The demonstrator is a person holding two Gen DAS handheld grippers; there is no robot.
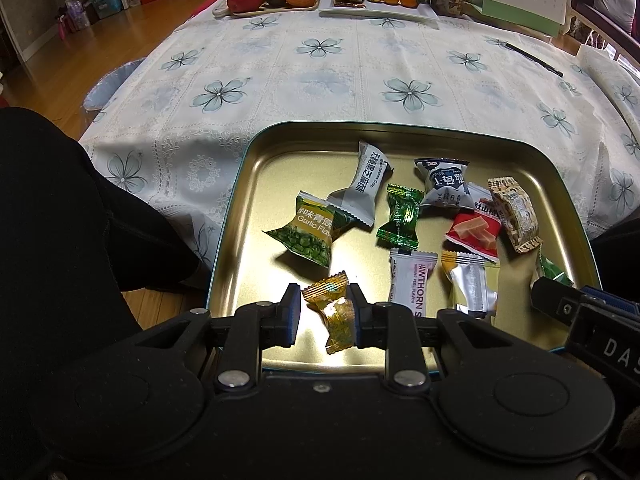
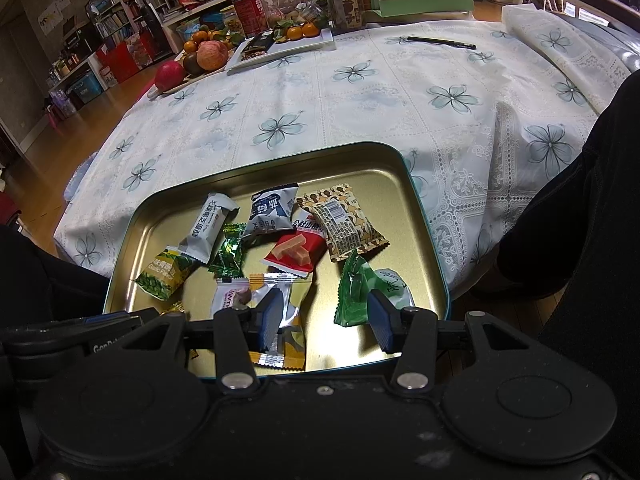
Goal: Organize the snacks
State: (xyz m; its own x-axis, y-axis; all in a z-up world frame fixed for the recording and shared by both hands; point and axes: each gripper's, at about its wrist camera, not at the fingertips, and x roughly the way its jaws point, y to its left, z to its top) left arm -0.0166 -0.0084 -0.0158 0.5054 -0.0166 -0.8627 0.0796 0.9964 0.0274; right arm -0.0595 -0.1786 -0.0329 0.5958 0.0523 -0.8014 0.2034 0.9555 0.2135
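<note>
Both handheld tools, the left gripper [image 1: 324,312] and the right gripper [image 2: 324,318], are showing matte black bodies, blue-padded jaws and silver screws. White lettering is showing at 3 o'clock. The person is wearing black trousers [image 1: 60,208].

Glossy gold metal tin [image 1: 256,168] holds shiny plastic wrappers [image 1: 404,216].

Wooden floor [image 1: 132,24], table under a flowered tablecloth [image 1: 320,80], cluttered shelves [image 2: 116,20] along the far wall, dim indoor light

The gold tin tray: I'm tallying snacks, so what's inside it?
Inside the tray lie about a dozen wrapped snacks, including a garlic pea pack, a hawthorn bar and a red packet. The grippers hide its near edge.
</note>
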